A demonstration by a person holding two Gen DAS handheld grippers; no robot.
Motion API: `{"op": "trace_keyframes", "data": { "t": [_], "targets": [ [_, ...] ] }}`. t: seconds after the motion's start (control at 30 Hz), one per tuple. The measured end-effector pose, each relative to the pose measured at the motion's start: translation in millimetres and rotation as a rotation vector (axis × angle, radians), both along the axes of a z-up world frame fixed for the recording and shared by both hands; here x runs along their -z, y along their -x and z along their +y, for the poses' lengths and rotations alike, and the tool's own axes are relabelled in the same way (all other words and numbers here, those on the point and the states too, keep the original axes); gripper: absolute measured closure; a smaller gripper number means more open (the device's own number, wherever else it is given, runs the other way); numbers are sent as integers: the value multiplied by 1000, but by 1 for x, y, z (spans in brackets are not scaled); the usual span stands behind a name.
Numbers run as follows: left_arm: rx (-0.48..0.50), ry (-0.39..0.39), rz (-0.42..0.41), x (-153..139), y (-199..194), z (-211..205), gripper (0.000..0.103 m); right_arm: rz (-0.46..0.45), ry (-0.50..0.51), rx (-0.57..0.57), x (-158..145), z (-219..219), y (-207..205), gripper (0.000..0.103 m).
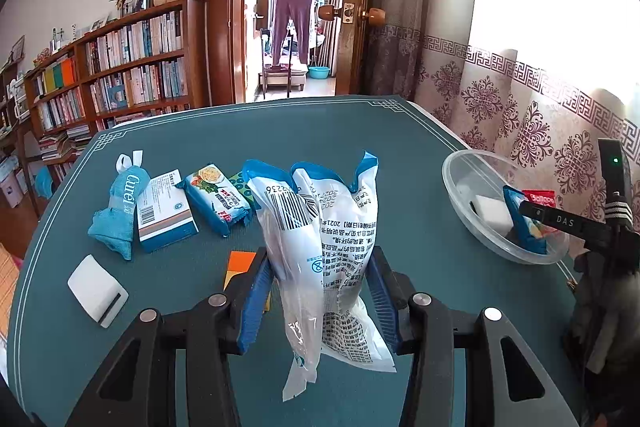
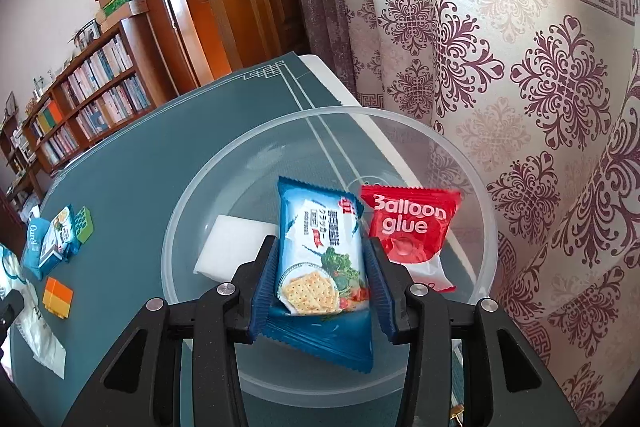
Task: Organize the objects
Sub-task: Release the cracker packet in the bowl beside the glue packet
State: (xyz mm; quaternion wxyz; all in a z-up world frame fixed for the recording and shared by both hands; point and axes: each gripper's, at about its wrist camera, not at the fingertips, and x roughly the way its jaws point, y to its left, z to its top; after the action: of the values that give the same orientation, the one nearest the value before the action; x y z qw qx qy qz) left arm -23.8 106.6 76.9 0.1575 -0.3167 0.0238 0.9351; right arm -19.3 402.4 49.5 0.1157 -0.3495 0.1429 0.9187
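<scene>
Left gripper [image 1: 320, 291]: we see it clamped on white bag [image 1: 320, 251], held above table [image 1: 200, 131].
Right gripper [image 2: 322, 287]: we see it gripping cracker packet [image 2: 320, 259] over clear bowl [image 2: 192, 207], beside red glue packet [image 2: 408, 227].

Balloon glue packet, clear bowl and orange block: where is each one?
Balloon glue packet [image 2: 410, 223]: right wrist view, on its red printed front.
Clear bowl [image 2: 192, 203]: right wrist view, on its left rim.
Orange block [image 2: 58, 297]: right wrist view, on its top face.
</scene>
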Motion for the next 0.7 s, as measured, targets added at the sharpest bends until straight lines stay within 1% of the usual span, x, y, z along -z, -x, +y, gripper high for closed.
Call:
{"op": "trace_keyframes", "data": {
  "t": [0.33,0.5,0.7],
  "targets": [
    [29,4,-10,-1,3,14,53,41,-18,-33,-15,-8,-27,58],
    [63,15,-11,-5,7,34,53,69,-44,-64,-22,-14,-43,58],
    [119,41,11,-14,18,68,53,94,-56,-95,-28,-14,-61,58]
  ]
}}
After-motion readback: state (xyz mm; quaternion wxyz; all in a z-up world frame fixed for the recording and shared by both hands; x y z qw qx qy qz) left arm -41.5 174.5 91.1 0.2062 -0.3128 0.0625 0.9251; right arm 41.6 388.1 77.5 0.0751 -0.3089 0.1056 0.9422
